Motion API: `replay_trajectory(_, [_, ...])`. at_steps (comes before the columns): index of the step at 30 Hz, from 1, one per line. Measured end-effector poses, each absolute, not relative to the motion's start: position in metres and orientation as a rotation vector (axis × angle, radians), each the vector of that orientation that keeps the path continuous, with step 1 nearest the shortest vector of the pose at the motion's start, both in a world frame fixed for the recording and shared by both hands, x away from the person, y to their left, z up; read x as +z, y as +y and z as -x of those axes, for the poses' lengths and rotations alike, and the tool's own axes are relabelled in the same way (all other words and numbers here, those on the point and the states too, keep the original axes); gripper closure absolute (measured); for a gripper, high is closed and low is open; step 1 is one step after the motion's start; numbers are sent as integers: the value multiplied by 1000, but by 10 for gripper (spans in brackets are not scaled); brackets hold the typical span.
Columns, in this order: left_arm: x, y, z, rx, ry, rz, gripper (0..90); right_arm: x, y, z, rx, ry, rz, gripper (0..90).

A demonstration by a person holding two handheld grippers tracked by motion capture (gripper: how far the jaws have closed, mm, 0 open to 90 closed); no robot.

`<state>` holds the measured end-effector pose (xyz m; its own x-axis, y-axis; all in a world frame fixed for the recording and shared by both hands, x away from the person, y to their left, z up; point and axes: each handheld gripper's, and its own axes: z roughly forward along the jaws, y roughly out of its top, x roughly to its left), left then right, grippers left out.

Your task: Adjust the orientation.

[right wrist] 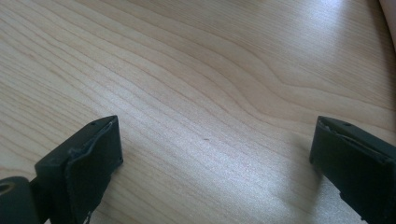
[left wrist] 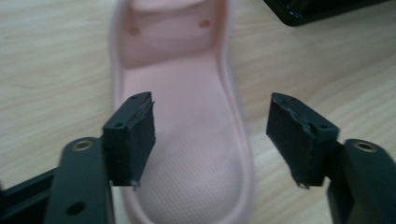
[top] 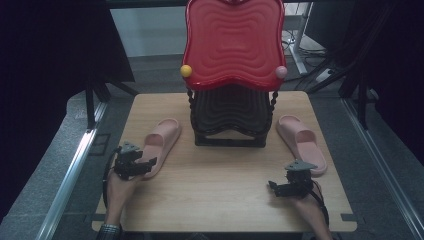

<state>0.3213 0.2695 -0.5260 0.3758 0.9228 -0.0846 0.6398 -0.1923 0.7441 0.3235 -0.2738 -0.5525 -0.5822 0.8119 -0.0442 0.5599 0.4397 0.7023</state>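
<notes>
The left gripper (top: 148,162) hovered over the heel end of the left pink slipper (top: 161,145), which lay on the wooden worktop (top: 220,195) to the left of the black-and-red shoe rack (top: 232,80), its toe pointing away and slightly towards the rack. In the left gripper view, the jaws stood wide apart, one over the slipper's (left wrist: 187,140) insole and the other beyond its outer edge above bare wood, so they bracketed that rim of the heel without closing on it; whether either pad touched the foam could not be told. The right gripper (top: 274,186) sat low over the worktop near the front right, its jaws also spread open with nothing between them, and the right gripper view showed plain wood grain (right wrist: 210,93) beneath. The right pink slipper (top: 302,142) lay just beyond that gripper, to the right of the rack, toe pointing towards the rack's corner.
</notes>
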Motion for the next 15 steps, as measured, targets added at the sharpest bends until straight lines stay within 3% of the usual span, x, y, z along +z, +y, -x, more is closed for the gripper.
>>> replay_trajectory(8, [-521,280,-335,532,1348,-1913,465,-553,-274,-324,923,2321,-1165,23])
replay_trajectory(15, [-522,292,-345,553,1378,-1882,489,-553,-274,-323,923,2320,-1165,23])
